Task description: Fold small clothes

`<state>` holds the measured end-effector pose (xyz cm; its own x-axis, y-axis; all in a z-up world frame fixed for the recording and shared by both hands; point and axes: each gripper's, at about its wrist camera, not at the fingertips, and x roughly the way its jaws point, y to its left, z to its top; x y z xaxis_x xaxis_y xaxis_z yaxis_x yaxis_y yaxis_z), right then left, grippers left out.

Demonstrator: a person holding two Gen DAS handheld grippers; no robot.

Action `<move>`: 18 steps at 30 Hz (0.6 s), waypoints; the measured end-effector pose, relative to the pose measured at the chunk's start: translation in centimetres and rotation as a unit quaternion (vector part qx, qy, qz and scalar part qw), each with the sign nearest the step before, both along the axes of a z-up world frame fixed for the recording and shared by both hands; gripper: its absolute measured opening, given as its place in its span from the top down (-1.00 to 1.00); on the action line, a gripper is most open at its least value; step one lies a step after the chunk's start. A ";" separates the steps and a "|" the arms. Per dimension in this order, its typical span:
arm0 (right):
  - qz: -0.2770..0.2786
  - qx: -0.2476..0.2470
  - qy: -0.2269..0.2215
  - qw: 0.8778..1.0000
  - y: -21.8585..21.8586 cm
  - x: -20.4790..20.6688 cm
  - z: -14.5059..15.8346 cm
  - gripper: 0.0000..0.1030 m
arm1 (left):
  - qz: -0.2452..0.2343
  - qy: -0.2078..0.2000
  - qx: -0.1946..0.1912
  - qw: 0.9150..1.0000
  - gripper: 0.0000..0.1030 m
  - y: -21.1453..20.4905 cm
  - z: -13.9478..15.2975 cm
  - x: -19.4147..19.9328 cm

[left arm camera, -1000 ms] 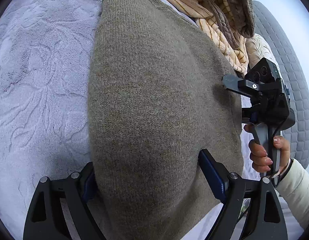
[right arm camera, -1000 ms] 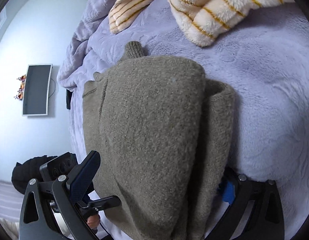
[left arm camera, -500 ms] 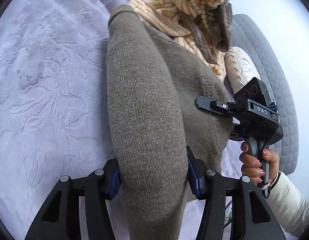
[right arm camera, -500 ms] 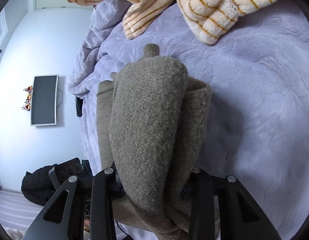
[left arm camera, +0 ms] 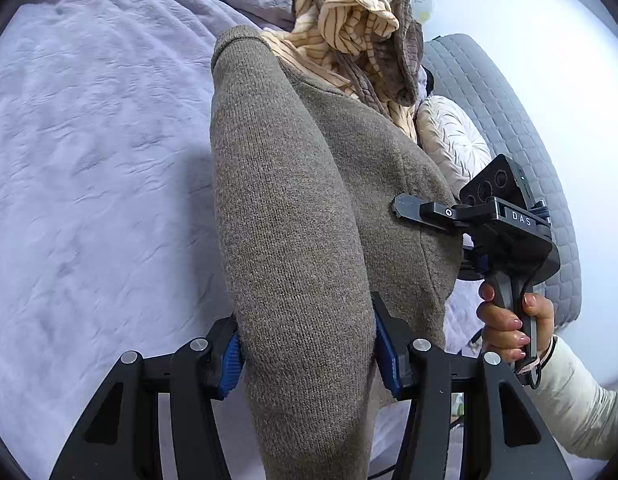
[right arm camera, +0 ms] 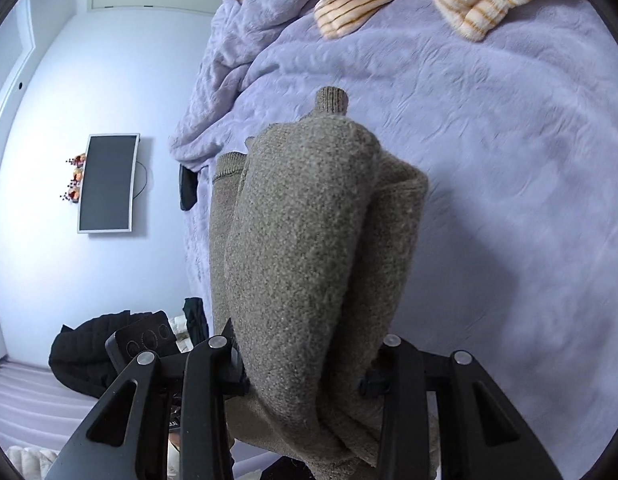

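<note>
because both grippers are pinching bunched edges of it, the sweater (left arm camera: 293, 216) is hanging as a thick, doubled roll above the bed cover (left arm camera: 93, 184) instead of lying flat. the left gripper (left arm camera: 309, 354) is clamping a fat fold between its blue pads (left arm camera: 232, 364), and the right gripper (right arm camera: 305, 368) is squeezing another gathered end of the same garment; both have just been closing onto the knit, with wool filling the gap between the jaws. holding two ends at once seems meant to keep the layers together, so the fold can be carried and laid down as one piece.

the sweater is looking like grey-brown knit, fuzzy and heavy, sagging into rounded lobes. in the right wrist view a ribbed cuff (right arm camera: 331, 100) is poking out at 12 o'clock of the bundle, and a hemmed edge (right arm camera: 227, 164) is showing at 10 o'clock. its far end is drooping toward the cover, though whether it is touching is unclear.

in the left wrist view the right gripper is sitting at 3 o'clock of the sweater, a hand (left arm camera: 509, 320) wrapping its handle. a heap of striped cream clothes (left arm camera: 349, 28) is lying at 12 o'clock, and a pale cushion (left arm camera: 449, 140) is resting at 2 o'clock against a grey quilted headboard (left arm camera: 501, 104).
</note>
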<state>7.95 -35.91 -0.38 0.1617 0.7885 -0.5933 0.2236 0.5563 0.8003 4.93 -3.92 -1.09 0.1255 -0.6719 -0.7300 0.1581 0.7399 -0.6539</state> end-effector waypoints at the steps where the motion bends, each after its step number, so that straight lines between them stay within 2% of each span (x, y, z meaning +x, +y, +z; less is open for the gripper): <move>1: 0.001 0.002 0.001 1.000 1.0 -0.3 0.1 0.23 | 0.002 0.001 0.001 1.000 -0.07 1.0 0.2 -0.7; 9: 0.021 0.015 0.010 1.000 8.4 -4.8 -0.1 0.23 | 0.007 0.026 0.024 0.999 -0.08 7.9 0.3 -6.2; 14: 0.037 0.006 0.033 0.999 12.6 -7.1 -2.3 0.23 | 0.007 0.034 0.062 0.997 -0.08 11.5 -1.9 -9.5; 18: 0.055 -0.025 0.042 0.997 14.7 -8.0 -4.8 0.23 | 0.012 0.058 0.111 0.992 -0.08 13.4 -5.1 -10.7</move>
